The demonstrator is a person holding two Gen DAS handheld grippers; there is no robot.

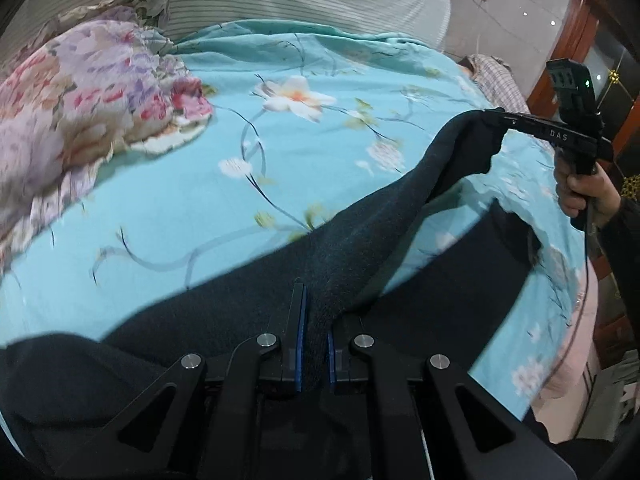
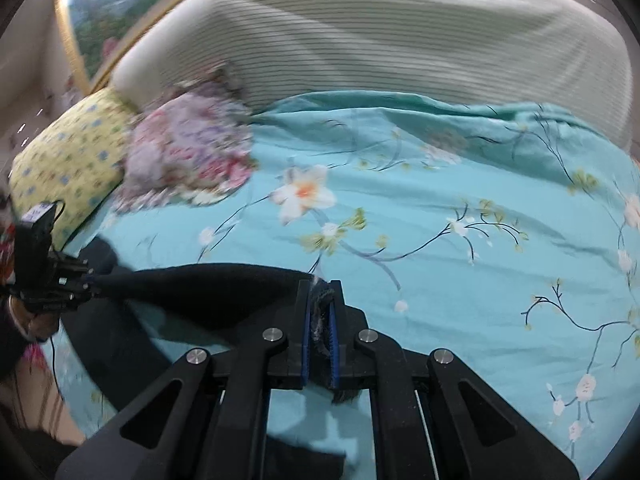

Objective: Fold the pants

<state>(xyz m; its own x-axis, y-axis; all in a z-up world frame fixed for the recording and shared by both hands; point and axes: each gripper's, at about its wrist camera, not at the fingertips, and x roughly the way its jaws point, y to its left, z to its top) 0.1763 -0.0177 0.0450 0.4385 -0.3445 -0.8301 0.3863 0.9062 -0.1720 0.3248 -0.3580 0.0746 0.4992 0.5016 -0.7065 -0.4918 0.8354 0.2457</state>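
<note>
Gripping dark pants (image 1: 360, 232): left tongs (image 1: 316, 344) and right tongs (image 2: 320, 332) clenched on fabric above turquoise bedspread (image 2: 440, 280).

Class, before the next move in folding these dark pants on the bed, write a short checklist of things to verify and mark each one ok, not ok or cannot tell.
1. Left gripper clamped on the pants: ok, fabric sits between its blue pads.
2. Right gripper clamped on the pants: ok, a bunched edge is pinched.
3. Edge between the grippers lifted off the bedsheet: ok, it spans taut.
4. Rest of the pants lying flat: cannot tell, mostly hidden.
5. Floral quilt clear of the pants: ok, apart.
6. Sheet ahead free for the fold: ok.
</note>
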